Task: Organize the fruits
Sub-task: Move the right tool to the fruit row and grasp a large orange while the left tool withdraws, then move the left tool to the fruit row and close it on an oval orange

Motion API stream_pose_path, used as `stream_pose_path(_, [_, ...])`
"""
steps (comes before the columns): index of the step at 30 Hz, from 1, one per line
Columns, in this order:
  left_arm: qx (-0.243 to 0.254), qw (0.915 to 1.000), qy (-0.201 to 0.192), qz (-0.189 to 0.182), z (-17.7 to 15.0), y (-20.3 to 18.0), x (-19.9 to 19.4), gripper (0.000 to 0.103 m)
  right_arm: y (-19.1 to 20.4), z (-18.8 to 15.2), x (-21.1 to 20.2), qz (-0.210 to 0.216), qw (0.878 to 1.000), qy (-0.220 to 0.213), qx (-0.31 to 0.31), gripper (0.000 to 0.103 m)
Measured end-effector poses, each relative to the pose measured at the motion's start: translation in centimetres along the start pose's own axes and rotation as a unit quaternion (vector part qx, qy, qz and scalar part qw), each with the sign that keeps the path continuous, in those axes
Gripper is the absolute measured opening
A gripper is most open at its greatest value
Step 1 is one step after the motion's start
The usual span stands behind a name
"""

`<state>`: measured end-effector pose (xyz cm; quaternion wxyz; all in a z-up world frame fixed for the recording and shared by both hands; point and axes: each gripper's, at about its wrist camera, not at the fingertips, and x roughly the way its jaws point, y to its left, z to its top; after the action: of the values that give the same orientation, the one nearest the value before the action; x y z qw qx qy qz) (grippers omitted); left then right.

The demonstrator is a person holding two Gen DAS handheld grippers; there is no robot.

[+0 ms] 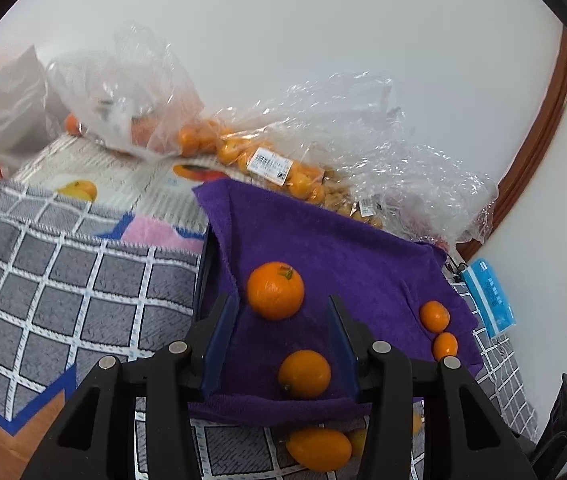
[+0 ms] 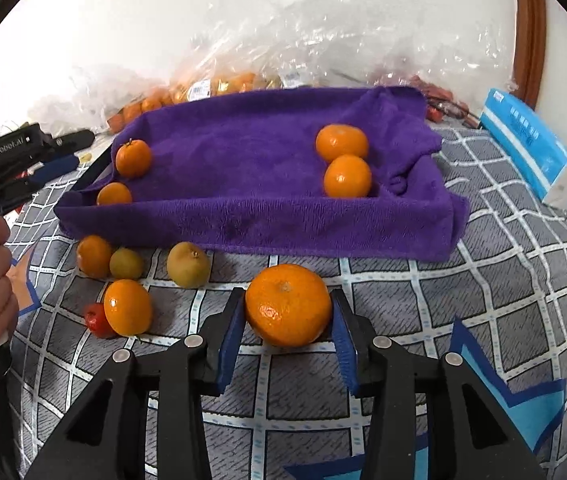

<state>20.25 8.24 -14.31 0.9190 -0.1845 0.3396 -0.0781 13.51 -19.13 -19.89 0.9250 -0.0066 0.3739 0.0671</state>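
Grey checked blanket (image 2: 483,280) under purple towel-lined tray (image 2: 267,216). Right gripper (image 2: 287,320) clamped on large round orange mandarin (image 2: 288,305), before tray, seen only from right wrist. Left gripper (image 1: 279,320) apart, empty, above tray.

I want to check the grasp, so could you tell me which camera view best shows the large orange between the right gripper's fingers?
The right wrist view: the large orange sits centred between the right gripper, whose blue pads touch both its sides. The left wrist view does not show it.
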Motion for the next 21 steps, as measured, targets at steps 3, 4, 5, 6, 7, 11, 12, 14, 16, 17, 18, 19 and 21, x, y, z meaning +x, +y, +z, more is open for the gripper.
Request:
stream_pose_path(3, [0.002, 0.9999, -0.011, 0.003, 0.0, 0.0, -0.4, 0.044, -0.2, -0.1, -0.6, 0.005, 1.000, -0.016, 0.005, 0.041])
stream_pose_path(4, [0.006, 0.9998, -0.017, 0.006, 0.0, -0.1, -0.6, 0.044, -0.4, -0.1, -0.8, 0.010, 1.000, -0.021, 0.009, 0.041])
stream_pose_path(5, [0.011, 0.9996, -0.022, 0.010, -0.1, -0.3, -0.8, 0.044, -0.6, -0.1, -0.9, 0.013, 1.000, -0.024, 0.014, 0.041])
stream_pose_path(6, [0.017, 0.9995, -0.025, 0.013, -0.1, -0.5, -0.9, 0.044, -0.9, -0.1, -1.1, 0.016, 0.999, -0.027, 0.021, 0.041])
stream_pose_path(7, [0.029, 0.9991, -0.029, 0.012, -0.2, -0.9, -1.2, 0.044, -1.2, -0.1, -1.1, 0.017, 0.999, -0.029, 0.027, 0.041])
stream_pose_path(11, [0.071, 0.9969, -0.031, -0.011, -0.5, -3.1, -2.7, 0.043, -1.5, -0.1, -1.5, 0.000, 0.999, -0.039, 0.038, 0.041])
stream_pose_path(12, [0.078, 0.9967, -0.019, -0.008, -0.7, -3.7, -3.1, 0.043, -1.4, 0.0, -1.6, -0.002, 0.998, -0.042, 0.036, 0.041])
stream_pose_path(14, [0.091, 0.9958, -0.002, -0.010, -1.6, -4.5, -3.9, 0.044, -1.4, 0.0, -1.7, -0.001, 0.998, -0.044, 0.036, 0.041])
stream_pose_path(16, [0.102, 0.9947, 0.011, -0.001, -3.1, -4.7, -4.5, 0.044, -1.4, 0.0, -1.5, -0.006, 0.999, -0.038, 0.039, 0.041])
stream_pose_path(17, [0.104, 0.9944, 0.020, 0.003, -3.9, -4.6, -4.6, 0.044, -1.4, 0.0, -1.4, -0.012, 0.999, -0.034, 0.040, 0.041])
stream_pose_path(18, [0.098, 0.9946, 0.034, 0.002, -4.7, -4.4, -4.5, 0.044, -1.4, 0.0, -1.3, -0.013, 0.999, -0.034, 0.040, 0.041])
stream_pose_path(19, [0.089, 0.9949, 0.047, 0.000, -5.3, -4.0, -4.2, 0.044, -1.4, 0.0, -1.3, -0.014, 0.999, -0.034, 0.040, 0.041])
stream_pose_path(21, [0.064, 0.9955, 0.068, -0.012, -6.3, -3.1, -3.7, 0.044, -1.3, 0.0, -1.3, -0.015, 0.999, -0.034, 0.038, 0.041])
